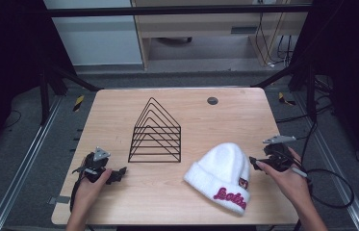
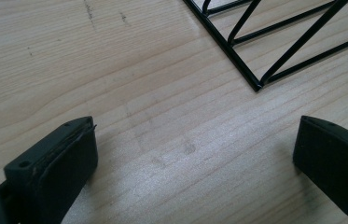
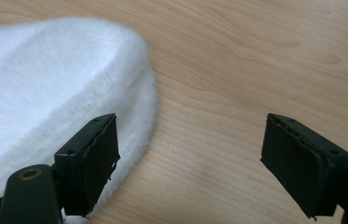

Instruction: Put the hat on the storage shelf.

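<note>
In the high view we see a light wooden tabletop filling the middle of the frame, with a black wire rack of nested triangular frames standing a little left of centre. A white knit beanie lies in the lower right part of the tabletop, its folded cuff toward the bottom edge and carrying red script lettering plus a small patch. A small dark round disc sits near the far edge, toward the upper middle.

The left claw rests at the lower left of the tabletop, held by the left hand, and points toward the rack's near left corner. In the left gripper view its jaws stand wide apart with bare wood between them — nothing is held — and the corner of the wire rack shows in the upper right of that frame.

The right claw is at the right side, held by the right hand, just beside the beanie's crown end. In the right gripper view its jaws are also spread wide and empty; the white beanie fills the upper left, and the jaw on the left of that frame sits in front of the hat's fuzzy edge — whether it touches, we cannot tell. The other jaw stands over bare wood.
</note>
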`<act>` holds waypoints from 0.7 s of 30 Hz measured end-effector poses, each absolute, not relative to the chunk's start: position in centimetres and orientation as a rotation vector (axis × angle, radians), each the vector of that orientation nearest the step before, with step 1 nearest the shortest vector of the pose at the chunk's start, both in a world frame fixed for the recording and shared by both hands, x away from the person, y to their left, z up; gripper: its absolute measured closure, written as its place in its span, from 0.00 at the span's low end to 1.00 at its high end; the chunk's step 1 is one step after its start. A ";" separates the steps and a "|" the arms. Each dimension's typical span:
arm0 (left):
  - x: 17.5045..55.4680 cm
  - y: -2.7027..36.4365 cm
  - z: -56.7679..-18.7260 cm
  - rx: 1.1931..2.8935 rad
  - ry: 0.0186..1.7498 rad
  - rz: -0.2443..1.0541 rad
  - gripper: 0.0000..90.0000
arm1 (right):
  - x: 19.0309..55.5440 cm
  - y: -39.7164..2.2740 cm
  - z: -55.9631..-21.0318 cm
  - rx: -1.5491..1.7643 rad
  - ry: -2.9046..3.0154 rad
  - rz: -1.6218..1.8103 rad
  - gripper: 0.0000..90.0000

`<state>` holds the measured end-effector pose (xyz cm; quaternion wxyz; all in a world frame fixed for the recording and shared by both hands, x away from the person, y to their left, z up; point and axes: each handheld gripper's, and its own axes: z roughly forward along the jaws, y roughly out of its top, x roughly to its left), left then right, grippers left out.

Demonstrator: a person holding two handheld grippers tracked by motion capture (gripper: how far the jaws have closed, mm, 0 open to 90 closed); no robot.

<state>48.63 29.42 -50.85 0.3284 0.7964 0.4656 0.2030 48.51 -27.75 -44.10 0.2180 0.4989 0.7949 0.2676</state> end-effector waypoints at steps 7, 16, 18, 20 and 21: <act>48.6 29.4 -50.9 2.084 1.219 0.532 0.00 | 50.5 -26.5 -42.1 1.347 2.282 0.716 0.38; 48.6 29.4 -50.9 2.083 1.221 0.534 0.00 | 53.2 -23.6 -41.2 1.295 2.415 0.643 0.54; 48.6 29.4 -50.9 2.083 1.221 0.534 0.00 | 53.4 -23.3 -41.4 1.296 2.430 0.638 0.54; 48.6 29.4 -50.9 2.082 1.222 0.536 0.00 | 53.9 -22.8 -41.9 1.303 2.457 0.628 0.54; 48.6 29.4 -50.9 2.083 1.222 0.534 0.00 | 54.0 -22.6 -42.1 1.307 2.468 0.620 0.54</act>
